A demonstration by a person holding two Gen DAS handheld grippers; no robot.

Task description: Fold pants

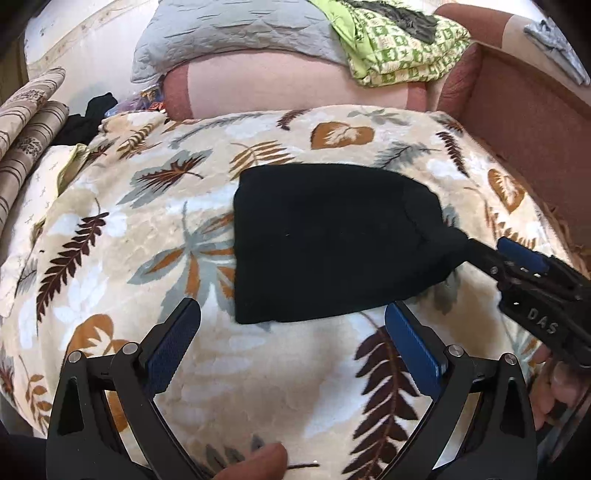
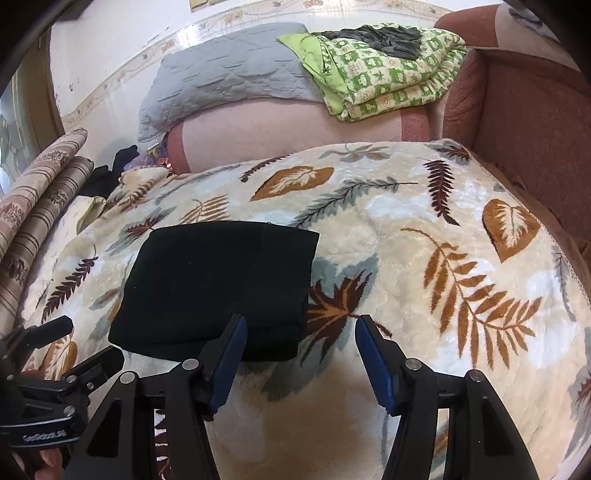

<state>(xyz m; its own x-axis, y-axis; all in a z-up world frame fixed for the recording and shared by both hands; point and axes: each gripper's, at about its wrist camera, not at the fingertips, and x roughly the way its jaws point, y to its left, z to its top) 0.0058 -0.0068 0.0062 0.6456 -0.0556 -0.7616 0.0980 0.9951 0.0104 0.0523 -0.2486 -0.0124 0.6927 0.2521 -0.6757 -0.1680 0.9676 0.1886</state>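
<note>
Left tool: we find its jaws spread as wide as they go, with nothing between the blue pads. It hangs over bare blanket, just short of the near edge of the pants.

Right tool: jaws about half open, holding nothing, with only blanket between the pads. Its left finger lies across the near right corner of the pants. We cannot tell whether it touches the cloth.

Pants: black, folded into a compact, roughly rectangular bundle. The surface is smooth and the near fold is thick and rounded. They lie flat on the leaf-print blanket, well in from all its edges.

Also noted: a thumb at the bottom of the left view. Beyond the blanket's far edge are a grey quilt and a green-patterned quilt.
</note>
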